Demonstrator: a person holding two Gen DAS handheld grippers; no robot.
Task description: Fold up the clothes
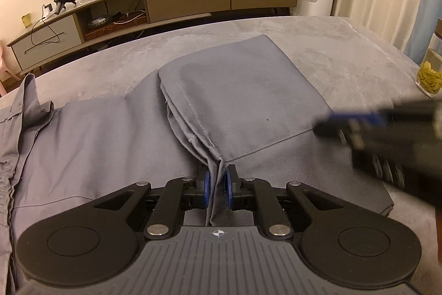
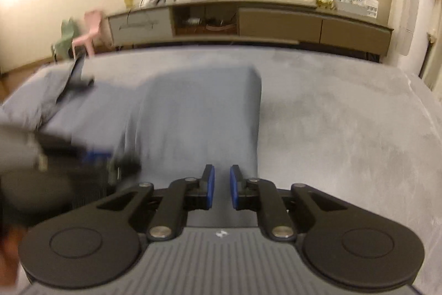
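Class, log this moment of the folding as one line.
left claw: shut on grey garment | right claw: open, holds nothing | garment: partly folded on grey table

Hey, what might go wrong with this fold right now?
The left gripper pinches only a narrow ridge of the grey trousers, so layers may slip out and spoil the fold. The right gripper is open and holds nothing, so one side may drag. A glass jar stands near the table edge; a wide swing might knock it.

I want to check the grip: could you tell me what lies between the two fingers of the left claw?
In the left wrist view, a bunched fold of the grey garment sits pinched between the left claw's blue pads; nothing else is there.
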